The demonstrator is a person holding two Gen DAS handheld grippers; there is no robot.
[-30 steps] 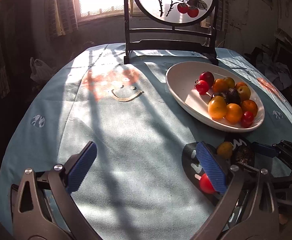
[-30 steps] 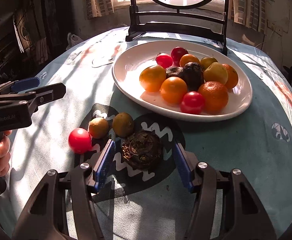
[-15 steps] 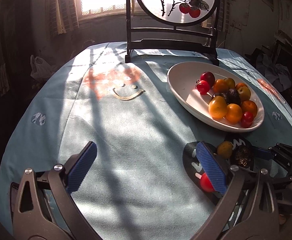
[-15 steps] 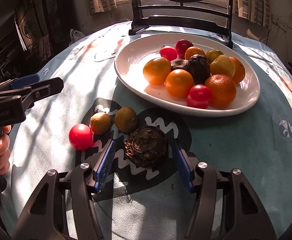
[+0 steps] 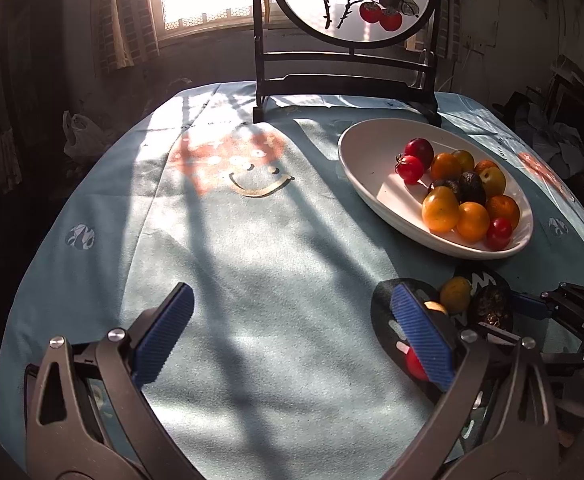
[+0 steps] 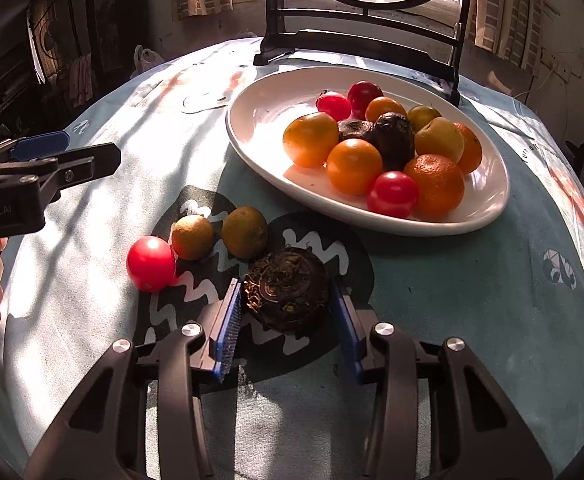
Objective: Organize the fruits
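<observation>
A white oval plate (image 6: 260, 120) (image 5: 364, 148) holds several orange, red, yellow and dark fruits. On the cloth before it lie a red tomato (image 6: 151, 263), two yellow-green fruits (image 6: 192, 237) (image 6: 245, 232) and a dark wrinkled fruit (image 6: 287, 289). My right gripper (image 6: 288, 334) has its blue pads on both sides of the dark fruit, the left pad touching, the right close against it. My left gripper (image 5: 292, 338) is open and empty over bare cloth, left of these fruits; it shows at the left edge of the right wrist view (image 6: 40, 168).
A dark wooden stand with a round painted screen (image 5: 352, 4) stands at the table's far edge behind the plate. The round table has a light blue cloth (image 5: 212, 220) with a smiley print. Dark clutter surrounds the table.
My right gripper's jaws have narrowed around the dark wrinkled fruit and moved slightly forward. The left gripper has stayed nearly still and open.
</observation>
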